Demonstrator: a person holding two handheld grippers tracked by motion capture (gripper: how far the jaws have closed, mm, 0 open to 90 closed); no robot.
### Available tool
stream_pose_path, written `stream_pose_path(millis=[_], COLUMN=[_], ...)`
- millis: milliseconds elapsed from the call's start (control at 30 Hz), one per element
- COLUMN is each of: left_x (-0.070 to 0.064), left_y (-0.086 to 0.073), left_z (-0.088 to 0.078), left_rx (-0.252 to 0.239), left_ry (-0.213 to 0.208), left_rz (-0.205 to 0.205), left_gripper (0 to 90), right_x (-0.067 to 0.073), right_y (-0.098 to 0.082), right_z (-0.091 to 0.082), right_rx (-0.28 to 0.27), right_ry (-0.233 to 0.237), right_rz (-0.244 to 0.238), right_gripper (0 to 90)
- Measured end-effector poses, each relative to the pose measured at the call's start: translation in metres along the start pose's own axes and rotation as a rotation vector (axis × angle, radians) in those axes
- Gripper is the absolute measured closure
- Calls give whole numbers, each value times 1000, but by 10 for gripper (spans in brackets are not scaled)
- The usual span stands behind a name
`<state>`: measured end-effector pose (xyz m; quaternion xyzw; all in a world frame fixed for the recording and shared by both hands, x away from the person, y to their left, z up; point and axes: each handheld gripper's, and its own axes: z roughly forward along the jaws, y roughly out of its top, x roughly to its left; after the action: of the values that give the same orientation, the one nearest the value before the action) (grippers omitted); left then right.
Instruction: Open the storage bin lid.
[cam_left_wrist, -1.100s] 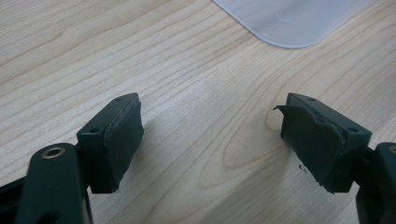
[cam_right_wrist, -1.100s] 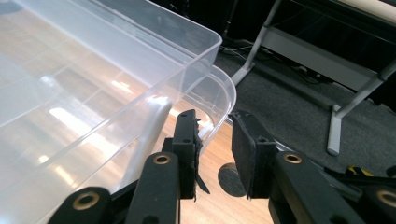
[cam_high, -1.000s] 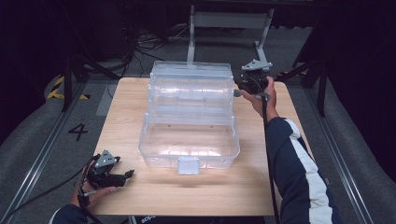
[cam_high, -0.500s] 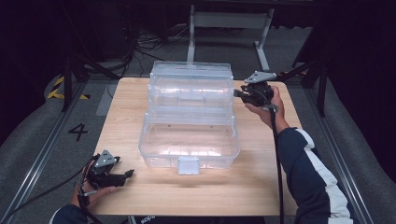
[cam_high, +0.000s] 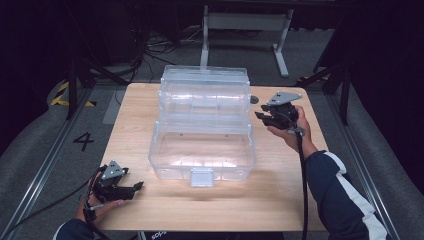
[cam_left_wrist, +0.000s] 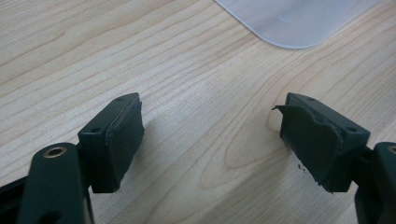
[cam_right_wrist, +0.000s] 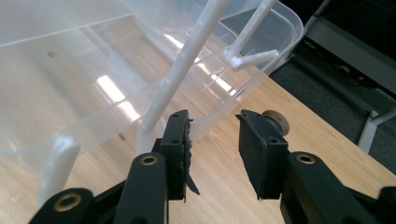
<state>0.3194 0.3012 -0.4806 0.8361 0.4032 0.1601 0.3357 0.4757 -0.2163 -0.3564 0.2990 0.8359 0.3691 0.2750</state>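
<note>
**High view: a big clear box and two claws**

High view shows a wooden table (cam_high: 280, 200) with a big clear plastic box (cam_high: 202, 150) in the middle. The box has see-through trays stacked like steps. The top tray sits toward the far edge of the table. A small clear latch (cam_high: 202, 177) is on the near side of the box.

The left gripper (cam_high: 131, 189) rests low near the front left corner of the table. A hand (cam_high: 102, 205) holds it. It points toward the box but is well apart from it. In the left gripper view, its two black jaws stand wide apart. Nothing but bare wood is between them. A rounded corner of the box (cam_left_wrist: 299, 21) shows at the top of that view.

The right gripper (cam_high: 263, 118) is held up by the right hand (cam_high: 292, 131) just beside the right side of the box. A dark sleeve with a white stripe (cam_high: 340, 195) leads to that hand. In the right gripper view, the jaws are partly open with a gap between them. They hold nothing. One white plastic arm (cam_right_wrist: 187, 70) of the box rises just past one jaw. A small round brown thing (cam_right_wrist: 275, 122) peeks out behind the other jaw, and I cannot tell what it is.
</note>
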Motion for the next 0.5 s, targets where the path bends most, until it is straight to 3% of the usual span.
stream_pose_path(millis=[200,500], left_x=[0,0], left_y=[0,0], left_z=[0,0], left_rx=[-1,-1], left_ry=[1,1], left_rz=[1,0], left_gripper=[219,219], right_x=[4,14], right_y=[-18,-40], right_z=[-8,-21], right_rx=[-11,4], right_ry=[30,33], right_rz=[24,4], right_gripper=[626,594])
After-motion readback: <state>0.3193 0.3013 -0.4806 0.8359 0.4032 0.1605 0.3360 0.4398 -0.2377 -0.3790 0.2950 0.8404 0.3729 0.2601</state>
